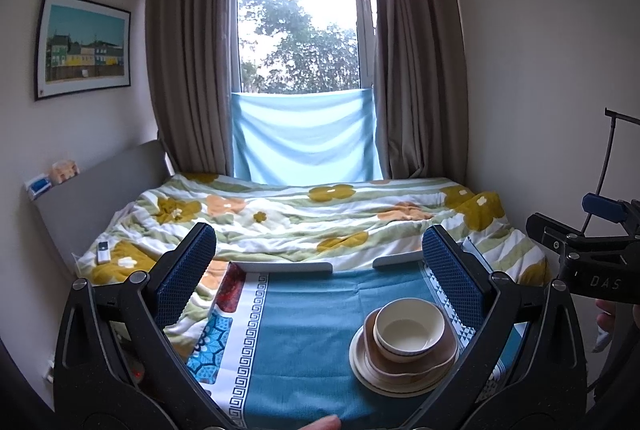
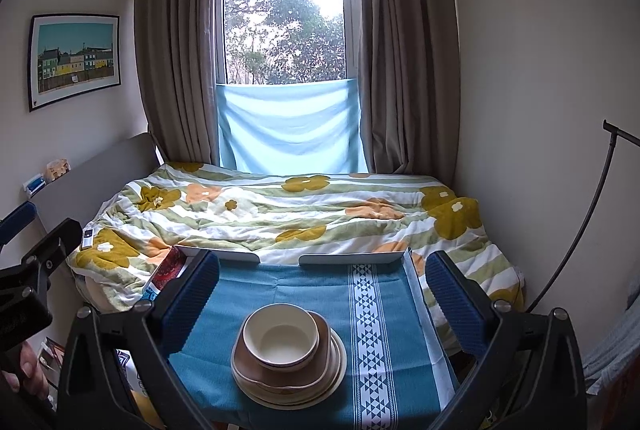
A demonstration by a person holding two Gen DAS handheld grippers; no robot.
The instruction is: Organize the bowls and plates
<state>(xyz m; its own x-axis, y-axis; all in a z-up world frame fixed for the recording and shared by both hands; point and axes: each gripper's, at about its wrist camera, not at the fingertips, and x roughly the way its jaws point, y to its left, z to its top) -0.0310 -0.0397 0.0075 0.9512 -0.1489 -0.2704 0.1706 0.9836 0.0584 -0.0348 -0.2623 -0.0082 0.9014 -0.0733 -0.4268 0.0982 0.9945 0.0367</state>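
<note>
A cream bowl [image 1: 410, 330] [image 2: 281, 335] sits in a brown squarish dish [image 1: 412, 364] [image 2: 280, 370], which rests on stacked cream plates [image 1: 362, 370] [image 2: 338, 370]. The stack stands on a small table with a blue cloth [image 1: 304, 342] [image 2: 224, 310]. My left gripper [image 1: 318, 270] is open and held above the table, the stack below its right finger. My right gripper [image 2: 322, 290] is open too, raised over the cloth with the stack low between its fingers. Neither holds anything.
A bed with a flowered duvet [image 1: 304, 214] [image 2: 296, 214] lies beyond the table, a remote [image 1: 103, 252] on its left. A raised rail [image 1: 286, 266] [image 2: 350, 259] edges the table's far side. A lamp arm [image 2: 576, 230] curves at right. Curtained window behind.
</note>
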